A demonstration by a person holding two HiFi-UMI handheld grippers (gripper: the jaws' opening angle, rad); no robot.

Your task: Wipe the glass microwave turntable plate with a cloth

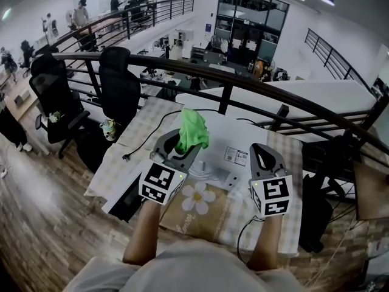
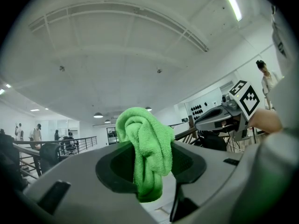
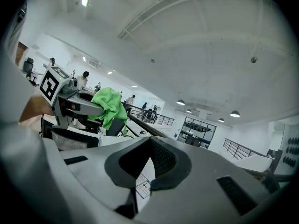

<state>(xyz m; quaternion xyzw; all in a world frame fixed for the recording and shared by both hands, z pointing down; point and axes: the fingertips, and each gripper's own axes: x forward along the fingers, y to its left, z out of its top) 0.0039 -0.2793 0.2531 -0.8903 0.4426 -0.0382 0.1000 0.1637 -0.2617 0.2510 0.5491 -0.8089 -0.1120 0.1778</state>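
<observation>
Closest up: shirt (image 1: pixel 182 271) and two arms (image 1: pixel 144 233), one behind each set of tongs. Left tongs (image 1: pixel 180 148) clamped tight on cloth (image 1: pixel 193 128), up in the air over counter (image 1: pixel 137 140). Right tongs (image 1: pixel 260 151) closed together, with nothing between.

What could go wrong:
- **Losing the cloth.** Pinched at just one spot. Might slip out with a looser squeeze or a hard rub.
- **A poor wipe.** Might wipe as a lump and clean only a thin stripe.
- **No plate to see in any view.** Needs finding first. Maybe inside white box (image 1: pixel 240 132) on counter, cannot tell.
- **Slippy glass.** Probably smooth. Could slide away, tip, or drop off counter and break under a hard push with no hold on it.
- **A bump.** Closed right tongs could knock the glass and chip it. Free for now, so likely best for keeping the plate steady.

How the cloth looks: bright green, soft and fluffy like a small towel. Bunched up in folds. Puffs out above left tongs at the top and hangs down below them at one end. Seems clean and dry, though hard to be sure. Well apart from right tongs.
</observation>
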